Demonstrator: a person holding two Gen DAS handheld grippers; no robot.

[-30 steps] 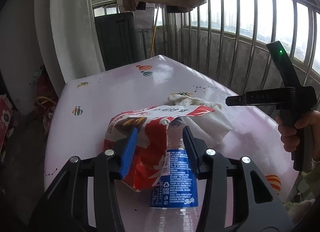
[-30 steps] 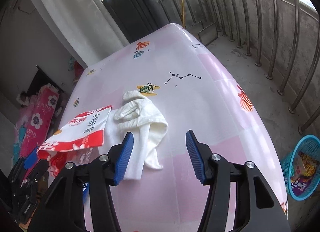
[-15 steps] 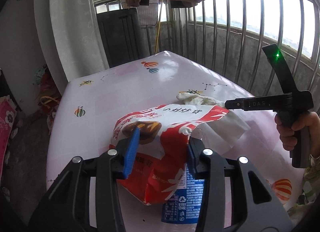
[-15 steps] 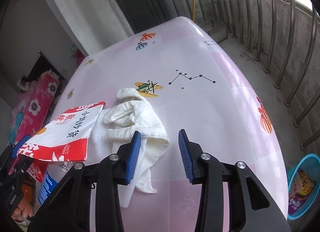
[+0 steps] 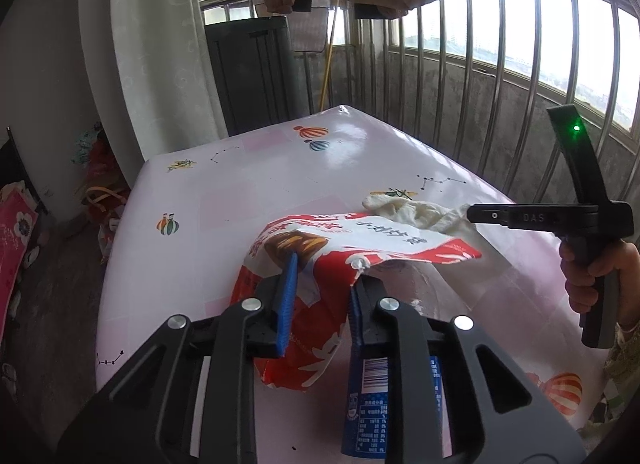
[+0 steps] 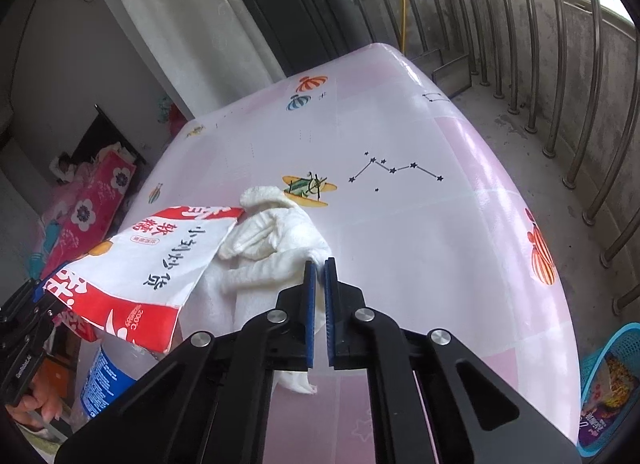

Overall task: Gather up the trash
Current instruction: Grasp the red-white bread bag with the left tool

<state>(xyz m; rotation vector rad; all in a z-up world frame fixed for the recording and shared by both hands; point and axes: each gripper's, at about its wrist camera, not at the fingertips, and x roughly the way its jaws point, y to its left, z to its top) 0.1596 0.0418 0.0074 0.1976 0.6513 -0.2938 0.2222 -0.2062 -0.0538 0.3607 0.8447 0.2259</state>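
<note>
Crinkly red-and-white snack bag (image 5: pixel 320 288) is pinched by the left hand-held gripper (image 5: pixel 322 304) above the pink surface (image 6: pixel 400 224), while at two o'clock limp white cloth (image 6: pixel 276 248) is clamped at its edge by the right hand-held gripper (image 6: pixel 319 304).

A bottle (image 5: pixel 370 396) lies mostly hidden under the snack bag (image 5: pixel 344 264). The basket (image 6: pixel 608 388) is cut off at the right edge; its contents are unclear.

Daylit balcony: metal railing bars (image 5: pixel 452 76), white curtain (image 5: pixel 160 44), dark cabinet (image 5: pixel 256 72), bare concrete floor (image 6: pixel 532 136).
</note>
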